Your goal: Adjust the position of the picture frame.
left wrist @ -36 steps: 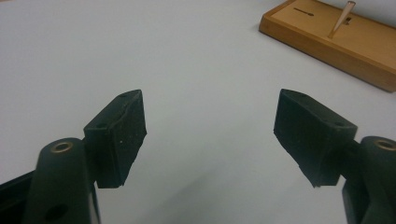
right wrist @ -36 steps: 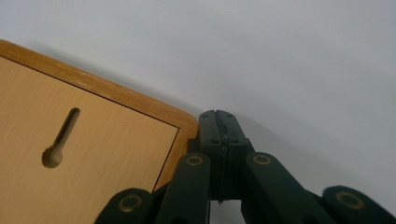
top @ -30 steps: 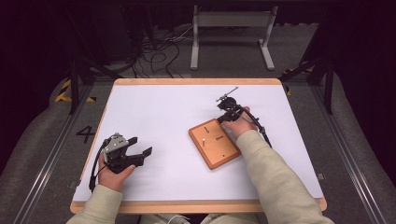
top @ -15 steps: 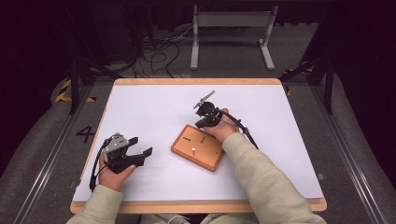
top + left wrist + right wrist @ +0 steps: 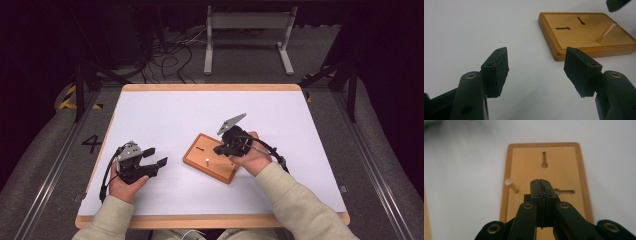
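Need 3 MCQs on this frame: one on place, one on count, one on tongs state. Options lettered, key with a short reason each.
1. Where does the wooden board lie relative to the left tongs?
A. To their right on the table
B. To their left
C. Clamped between their jaws

2. How many keyhole slots does the board show?
A. One
B. Two
C. Four

3. How do the right tongs stand?
A. Wide open
B. Shut on the peg
C. Shut, nothing between the jaws

Key: 1 A, the high view shows the board right of the left tongs and apart from them. 2 B, the right gripper view shows two slots. 3 C, the jaws meet there, and the peg stands off to their side.
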### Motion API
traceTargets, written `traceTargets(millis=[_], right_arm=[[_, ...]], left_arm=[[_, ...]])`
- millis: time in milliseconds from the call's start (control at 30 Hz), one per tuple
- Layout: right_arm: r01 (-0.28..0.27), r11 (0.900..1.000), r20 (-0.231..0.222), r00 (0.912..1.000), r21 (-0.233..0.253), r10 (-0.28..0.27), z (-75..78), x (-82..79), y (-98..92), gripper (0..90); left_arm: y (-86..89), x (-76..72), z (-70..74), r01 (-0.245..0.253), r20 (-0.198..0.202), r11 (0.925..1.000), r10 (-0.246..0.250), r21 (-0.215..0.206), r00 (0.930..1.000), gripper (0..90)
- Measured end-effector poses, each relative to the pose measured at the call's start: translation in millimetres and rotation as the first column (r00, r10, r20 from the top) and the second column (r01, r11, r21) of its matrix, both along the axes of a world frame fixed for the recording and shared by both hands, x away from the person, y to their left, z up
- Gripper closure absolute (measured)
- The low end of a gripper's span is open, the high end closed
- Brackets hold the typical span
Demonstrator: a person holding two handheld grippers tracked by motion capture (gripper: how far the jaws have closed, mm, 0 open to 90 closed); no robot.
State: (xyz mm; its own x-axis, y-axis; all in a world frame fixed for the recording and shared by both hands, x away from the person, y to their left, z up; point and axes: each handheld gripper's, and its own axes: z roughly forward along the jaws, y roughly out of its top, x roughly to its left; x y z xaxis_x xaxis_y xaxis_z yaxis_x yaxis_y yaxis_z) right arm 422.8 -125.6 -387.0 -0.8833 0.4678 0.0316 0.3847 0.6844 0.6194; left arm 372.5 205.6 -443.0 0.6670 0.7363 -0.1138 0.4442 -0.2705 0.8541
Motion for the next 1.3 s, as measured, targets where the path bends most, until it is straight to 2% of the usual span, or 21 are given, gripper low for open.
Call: traceTargets(millis=[67,100,133,233,333,533,667,767,833,900,1000,1067,1300], right_arm=[[-0.013,1.000,-0.010,0.9999,-0.004,0.013,-3.3,-10.7,-0.5,90.0],[-0.013,1.000,-0.010,0.9999,-0.004,0.013,-3.3,-10.7,-0.5,90.0],[-0.027,1.000,-0.016,0.9995,-0.012,0.027,-8.7,-20.2,-1.2,90.0],[-0.040,0.999,-0.031,0.9987,-0.015,0.039,-16.8,-32.4,-2.1,90.0],[-0.049,0.999,-0.043,0.9978,0.012,0.050,-24.8,-44.2,-5.2,90.0],[-0.062,0.998,-0.066,0.9959,0.010,0.062,-38.3,-60.1,-9.2,90.0],[-0.051,0.999,-0.072,0.9961,0.005,0.051,-44.0,-65.5,-12.9,90.0],[-0.043,0.999,-0.069,0.9967,-0.001,0.043,-46.5,-66.8,-15.8,90.0],[-0.037,0.999,-0.056,0.9978,-0.031,0.036,-48.5,-66.5,-16.8,90.0],[-0.036,0.999,-0.060,0.9976,-0.033,0.034,-49.6,-66.2,-17.5,90.0],[-0.036,0.998,-0.042,0.9986,-0.056,0.034,-50.3,-65.9,-18.2,90.0],[-0.029,0.998,-0.041,0.9988,-0.051,0.027,-50.6,-64.6,-20.4,90.0],[0.059,0.997,-0.031,0.9977,-0.047,-0.061,-48.7,-51.4,-45.1,90.0]], left_arm=[[-1.0,0.9,0.1,0.005,0.002,1.0000,-0.005,0.004,1.0000,36.4],[-1.0,0.9,0.1,0.005,0.002,1.0000,-0.005,0.004,1.0000,36.2],[-1.3,1.3,0.1,0.009,0.000,0.9999,-0.009,0.006,1.0000,36.1],[-2.7,2.8,0.3,0.012,0.008,0.9999,-0.012,0.010,0.9999,36.1],[-4.1,2.8,0.7,0.022,0.012,0.9996,-0.022,0.015,0.9997,36.9],[-5.1,2.8,0.4,0.021,0.015,0.9996,-0.021,0.018,0.9997,37.1],[-5.4,1.7,0.5,0.022,0.010,0.9996,-0.022,0.019,0.9997,37.1],[-5.5,1.7,0.7,0.025,0.016,0.9994,-0.025,0.025,0.9996,37.3],[-5.8,1.7,0.6,0.027,0.016,0.9993,-0.028,0.025,0.9995,37.3],[-5.5,1.8,0.6,0.026,0.015,0.9993,-0.027,0.027,0.9995,37.3],[-5.0,1.9,0.6,0.025,0.017,0.9994,-0.026,0.025,0.9995,37.4],[-5.2,1.6,0.6,0.025,0.015,0.9994,-0.025,0.023,0.9996,37.3],[-5.9,1.3,0.5,0.030,0.019,0.9993,-0.030,0.023,0.9994,38.0]])
